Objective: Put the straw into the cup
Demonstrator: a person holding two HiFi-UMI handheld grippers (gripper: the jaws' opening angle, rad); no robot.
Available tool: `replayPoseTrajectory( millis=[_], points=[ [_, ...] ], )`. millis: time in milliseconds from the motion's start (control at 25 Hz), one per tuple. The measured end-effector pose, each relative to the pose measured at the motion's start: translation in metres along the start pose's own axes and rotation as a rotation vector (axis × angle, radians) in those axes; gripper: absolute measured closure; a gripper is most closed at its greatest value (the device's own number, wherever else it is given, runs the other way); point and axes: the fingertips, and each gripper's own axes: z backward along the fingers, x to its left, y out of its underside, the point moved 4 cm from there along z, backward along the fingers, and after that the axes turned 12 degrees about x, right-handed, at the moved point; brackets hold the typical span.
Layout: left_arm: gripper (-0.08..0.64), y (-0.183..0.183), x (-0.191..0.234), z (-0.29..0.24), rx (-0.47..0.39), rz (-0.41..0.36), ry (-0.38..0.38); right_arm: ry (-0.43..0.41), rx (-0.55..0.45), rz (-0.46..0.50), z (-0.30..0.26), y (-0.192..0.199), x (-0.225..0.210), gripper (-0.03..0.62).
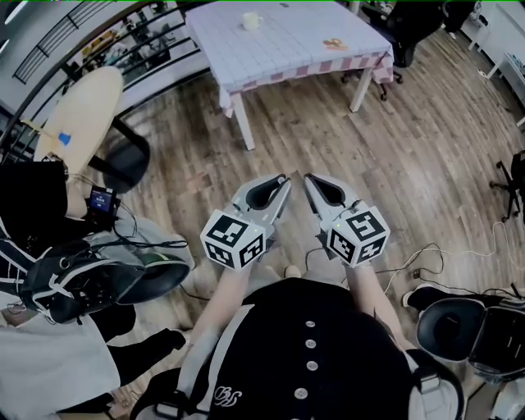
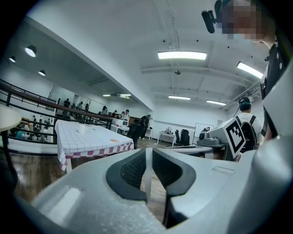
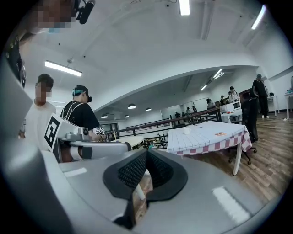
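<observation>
A white cup (image 1: 251, 20) stands on a table with a checked cloth (image 1: 287, 57) far ahead of me. It also shows in the left gripper view as the cup (image 2: 82, 128) and in the right gripper view as the cup (image 3: 186, 130). Near the table's right edge lies a small orange-pink thing (image 1: 333, 43); I cannot tell what it is. No straw is recognisable. My left gripper (image 1: 284, 180) and right gripper (image 1: 310, 178) are held side by side before my body, over the wooden floor, far from the table. Both point roughly level, jaws together, nothing between them.
A pale round table (image 1: 82, 115) and a black chair (image 1: 123, 160) stand at the left by a railing. Black office chairs (image 1: 410, 33) sit behind the checked table. Bags, shoes and cables (image 1: 426, 262) lie on the floor around me. A person in black (image 3: 80, 114) stands close by.
</observation>
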Motion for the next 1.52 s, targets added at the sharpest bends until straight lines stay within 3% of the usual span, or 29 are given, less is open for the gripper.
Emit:
replayPoseTrajectory(
  millis=[560, 800, 1520],
  points=[
    [0.512, 0.005, -0.001, -0.019, -0.005, 0.017, -0.028, -0.019, 0.004, -0.022, 0.002, 0.003, -0.022, 0.592],
    [0.512, 0.004, 0.014, -0.042, -0.004, 0.008, -0.003, -0.017, -0.015, -0.051, -0.021, 0.004, -0.039, 0.592],
    [0.512, -0.070, 0.204, -0.119, 0.008, 0.007, 0.051, 0.012, 0.008, -0.064, -0.198, -0.079, -0.117, 0.592]
  ],
)
